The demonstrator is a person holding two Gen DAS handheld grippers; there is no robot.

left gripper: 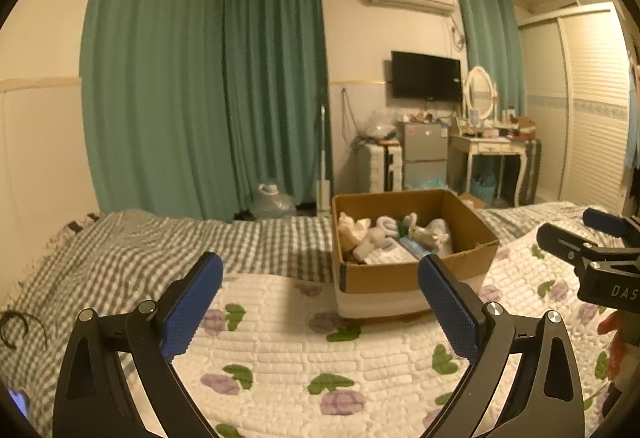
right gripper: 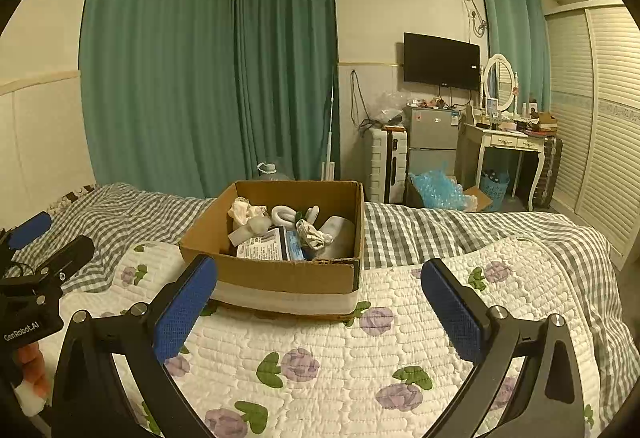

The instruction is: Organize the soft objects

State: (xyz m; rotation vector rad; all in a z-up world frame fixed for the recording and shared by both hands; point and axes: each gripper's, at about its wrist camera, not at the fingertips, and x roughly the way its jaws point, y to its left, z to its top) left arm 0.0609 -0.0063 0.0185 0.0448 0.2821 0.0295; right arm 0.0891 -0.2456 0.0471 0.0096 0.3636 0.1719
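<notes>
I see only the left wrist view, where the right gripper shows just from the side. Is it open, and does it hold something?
Observer: The right gripper is open, with nothing between its fingers. It faces the cardboard box.
Operator: Something white lies flat in the box. What is it?
Observer: A white printed packet, next to a blue packet.
Operator: And the bluish thing on the floor behind the box?
Observer: Crumpled blue plastic wrap, below the small fridge.
</notes>
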